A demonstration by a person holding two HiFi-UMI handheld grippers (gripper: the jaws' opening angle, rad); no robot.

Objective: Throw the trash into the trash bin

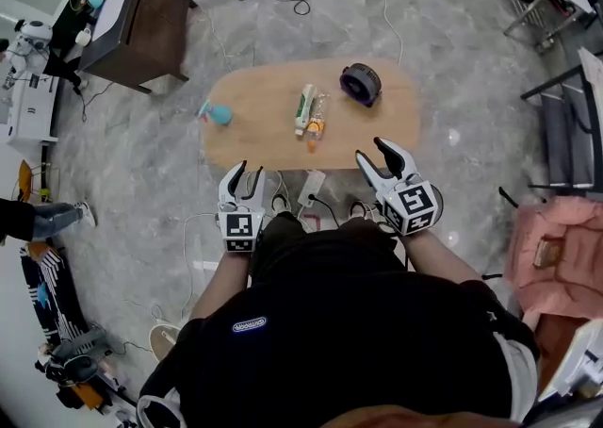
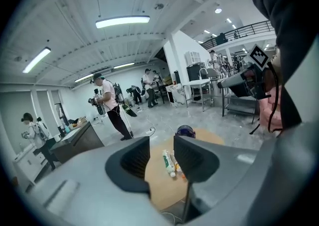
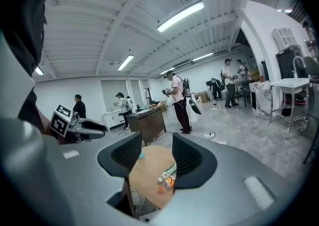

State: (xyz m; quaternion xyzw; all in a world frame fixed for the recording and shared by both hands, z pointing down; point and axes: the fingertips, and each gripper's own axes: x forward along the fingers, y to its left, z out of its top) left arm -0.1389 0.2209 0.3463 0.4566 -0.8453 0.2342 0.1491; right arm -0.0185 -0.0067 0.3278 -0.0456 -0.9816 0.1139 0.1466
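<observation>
Trash point(image 1: 309, 117), a white-and-green tube point(image 1: 305, 106) with a small orange piece point(image 1: 316, 129) beside it, lies at the middle of the table point(image 1: 247, 139). The dark, round trash bin point(image 1: 360, 83) stands near the table's far right edge. The left gripper point(image 1: 247, 172) and the right gripper point(image 1: 373, 153) both hover at the near edge, jaws apart with nothing between them, so the reach is best made by bringing one gripper down squarely across the tube's narrow width before closing; the print on the tube is too small to read.
</observation>
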